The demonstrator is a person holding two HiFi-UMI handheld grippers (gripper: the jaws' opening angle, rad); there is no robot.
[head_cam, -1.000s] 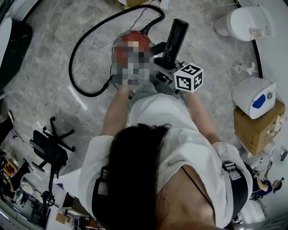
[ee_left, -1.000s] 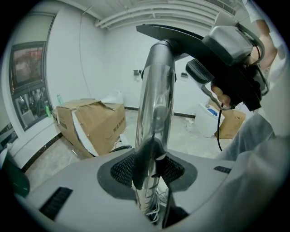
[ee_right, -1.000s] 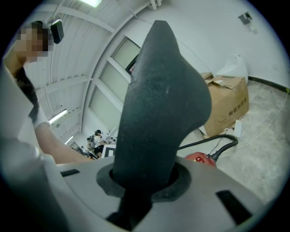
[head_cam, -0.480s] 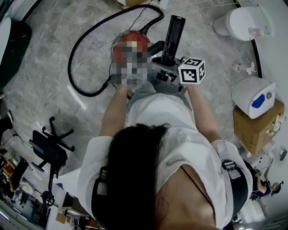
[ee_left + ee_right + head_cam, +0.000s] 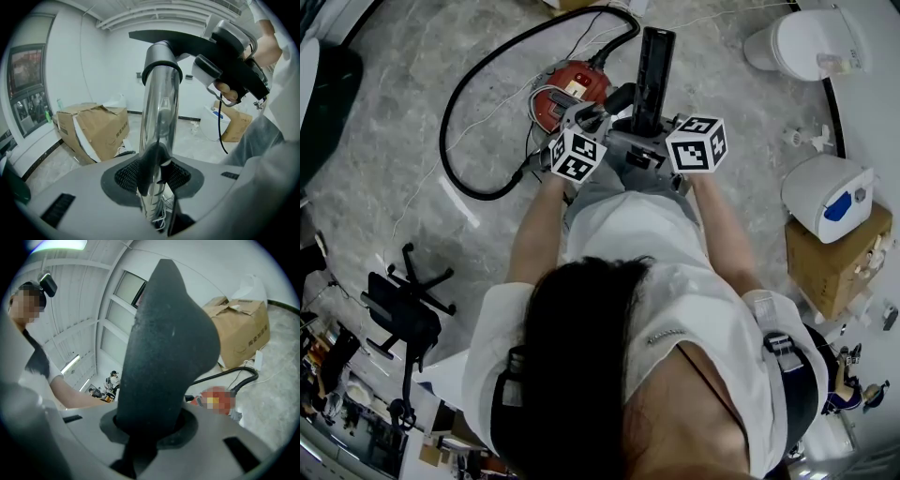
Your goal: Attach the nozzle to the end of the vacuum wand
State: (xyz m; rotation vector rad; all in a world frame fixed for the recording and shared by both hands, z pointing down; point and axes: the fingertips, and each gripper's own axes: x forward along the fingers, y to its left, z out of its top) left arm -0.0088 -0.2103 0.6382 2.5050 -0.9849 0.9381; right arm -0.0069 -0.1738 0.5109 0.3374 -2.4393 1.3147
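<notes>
The nozzle (image 5: 654,67) is off the floor, at 12 o'clock from the person's hands in the head view. Its black neck is clamped by the right gripper (image 5: 150,439), whose fingers (image 5: 190,423) sit narrow around it. The wand (image 5: 157,126), a chrome tube, is pinched by the left gripper (image 5: 157,190), with the fingers (image 5: 125,177) closed on its sides. Its grey collar meets the nozzle at 12 o'clock in the left gripper view, but I cannot tell whether the joint is fully seated. The red canister (image 5: 572,89) lies on the floor (image 5: 403,122) at 10 o'clock of the left gripper, and the hose (image 5: 443,141) loops out toward 9 o'clock. The likeliest trouble is a skewed push: if neck and collar are out of line, the nozzle could jam partway or drop off later. The polished tube may also slide through the fingers under a hard shove, and the hose could tug the wand aside.
</notes>
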